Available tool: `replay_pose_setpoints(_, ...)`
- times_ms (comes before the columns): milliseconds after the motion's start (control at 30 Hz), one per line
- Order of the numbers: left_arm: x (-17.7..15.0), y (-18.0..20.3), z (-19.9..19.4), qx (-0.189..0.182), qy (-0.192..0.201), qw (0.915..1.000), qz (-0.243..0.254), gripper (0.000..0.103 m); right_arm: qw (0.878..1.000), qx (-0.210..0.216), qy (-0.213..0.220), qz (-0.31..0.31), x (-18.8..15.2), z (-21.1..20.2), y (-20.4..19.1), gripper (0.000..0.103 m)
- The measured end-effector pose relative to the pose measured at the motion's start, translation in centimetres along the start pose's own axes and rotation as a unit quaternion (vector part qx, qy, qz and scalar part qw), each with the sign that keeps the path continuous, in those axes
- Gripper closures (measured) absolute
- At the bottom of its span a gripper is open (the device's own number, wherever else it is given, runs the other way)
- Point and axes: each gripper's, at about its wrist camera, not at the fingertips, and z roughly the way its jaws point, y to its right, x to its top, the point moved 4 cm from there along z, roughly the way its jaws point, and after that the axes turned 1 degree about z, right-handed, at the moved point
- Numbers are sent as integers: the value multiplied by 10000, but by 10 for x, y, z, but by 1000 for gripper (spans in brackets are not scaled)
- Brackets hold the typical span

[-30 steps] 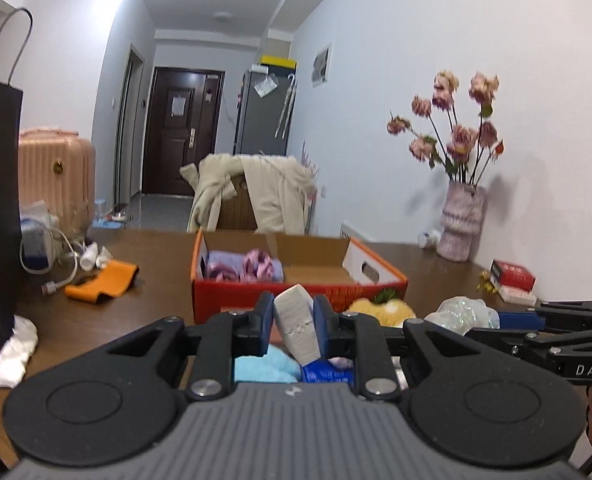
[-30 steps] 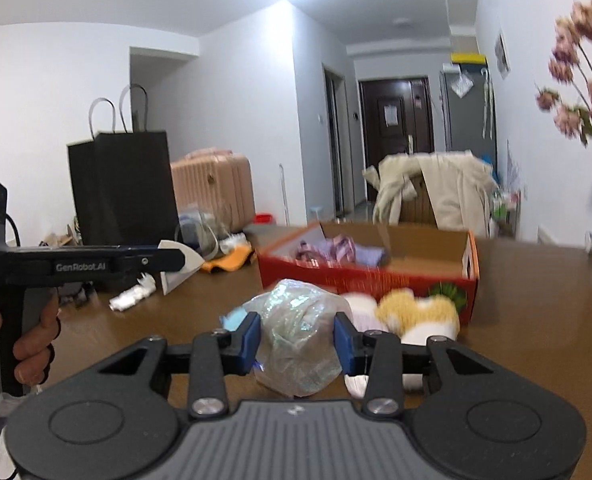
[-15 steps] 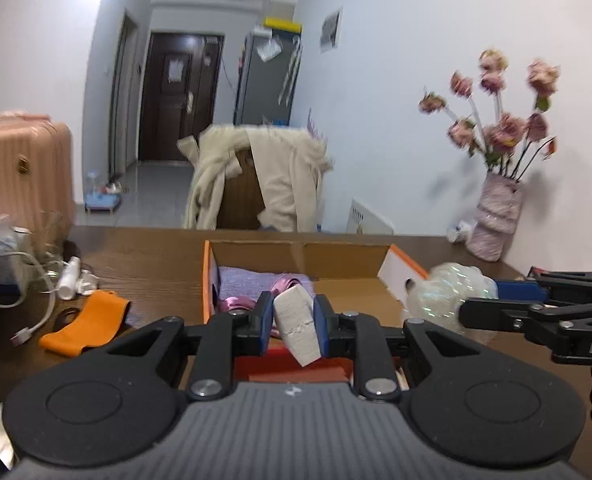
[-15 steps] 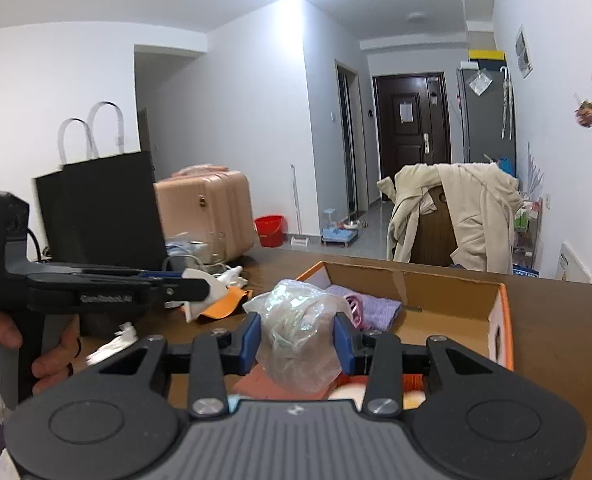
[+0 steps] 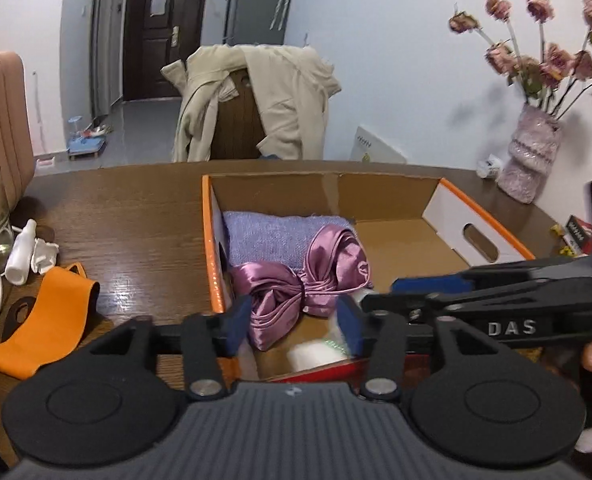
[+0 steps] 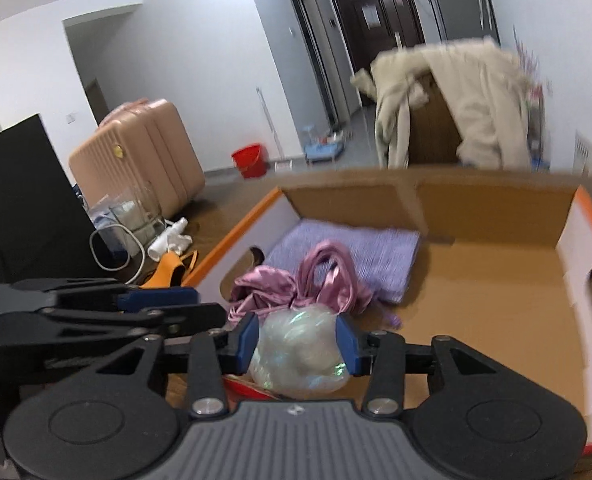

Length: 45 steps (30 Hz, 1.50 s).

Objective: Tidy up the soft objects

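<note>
An orange-edged cardboard box (image 5: 492, 222) on the brown table holds a folded lilac towel (image 5: 272, 236) and a purple satin bundle (image 5: 296, 292). My left gripper (image 5: 294, 326) is open over the box's near left corner, with a white soft piece (image 5: 316, 354) lying in the box below it. My right gripper (image 6: 296, 338) is shut on a crinkly clear plastic bag (image 6: 298, 354) held over the box's (image 6: 576, 216) near edge, just in front of the satin bundle (image 6: 296, 286) and towel (image 6: 356, 256). The right gripper's fingers (image 5: 436, 286) cross the left wrist view.
An orange band (image 5: 44, 324), a white bottle (image 5: 22, 256) and cables lie left of the box. A vase of dried flowers (image 5: 530, 164) stands at the back right. A chair draped with a beige coat (image 5: 256, 100) is behind the table. A black bag (image 6: 20, 200) stands at the left.
Both grippers moved forward over the box. My left gripper opened and let go of the white soft piece, which now lies in the box. The right still holds the plastic bag.
</note>
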Motion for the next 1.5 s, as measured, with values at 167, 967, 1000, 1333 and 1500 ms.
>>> replay_pose_setpoints(167, 9, -1, -24, 17, 201, 9998, 5, 48, 9996, -38, 261, 44, 1, -22, -5, 45)
replay_pose_setpoints(967, -113, 151, -236, 490, 1295, 9902, 173, 0, 9651, -1109, 2017, -1246, -143, -315, -38, 28)
replay_pose_setpoints(1000, -120, 155, -233, 489, 1186, 9915, 218, 0, 9661, -1093, 1969, -1261, -152, -314, -38, 28)
replay_pose_setpoints(1333, -135, 170, -171, 814, 497, 9947, 385, 0, 9793, -654, 1301, -1405, -199, -273, -18, 29)
replay_pose_setpoints(1500, -131, 168, -144, 905, 217, 9954, 246, 0, 9879, -402, 1062, -1061, -190, -250, 2, 31)
